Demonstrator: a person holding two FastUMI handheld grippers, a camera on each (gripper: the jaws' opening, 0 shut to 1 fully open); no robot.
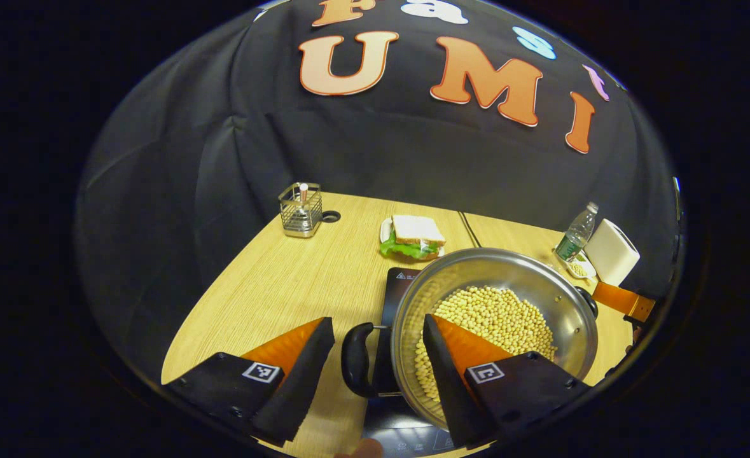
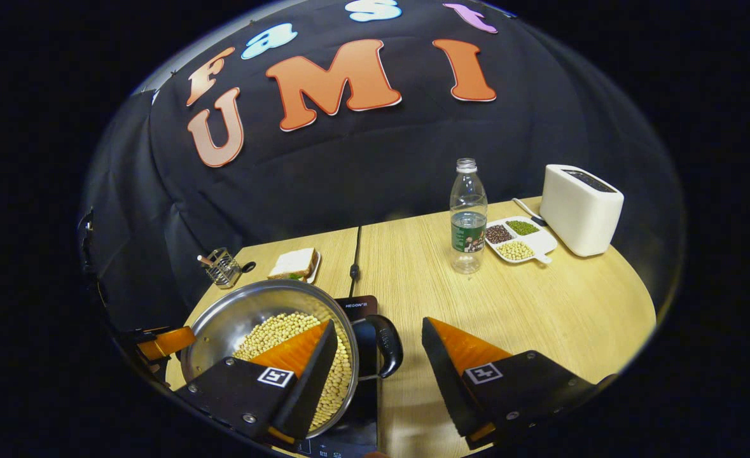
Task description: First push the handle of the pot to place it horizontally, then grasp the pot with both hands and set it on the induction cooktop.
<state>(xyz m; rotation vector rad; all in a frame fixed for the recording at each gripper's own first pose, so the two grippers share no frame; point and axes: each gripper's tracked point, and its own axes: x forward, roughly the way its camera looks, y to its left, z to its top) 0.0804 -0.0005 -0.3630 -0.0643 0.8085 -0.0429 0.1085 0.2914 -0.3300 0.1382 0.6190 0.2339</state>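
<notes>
Two fingers of the left gripper stand apart at the bottom of the left gripper view, one on each side of the pot's black side handle. Neither finger touches that handle. One finger is over the table, the other is over the beans inside the pot.

In the right gripper view, the right gripper is spread wide too, with the pot's other black handle sitting in the gap. One finger hangs over the beans and the other over the wood. It is not squeezing anything.

The pot is shiny and round and is full of little yellow beans. It sits on the black induction cooktop, near the front of the table.

The table is light wood. Behind the pot there is a sandwich with green leaves on a small plate. Farther left in that view stands a wire holder with a stick in it.

On the other side, in the right gripper view, a clear water bottle stands upright. Just beside it is a white tray with three kinds of beans, and next to that a white toaster. A black cord runs across the table to the cooktop.
</notes>
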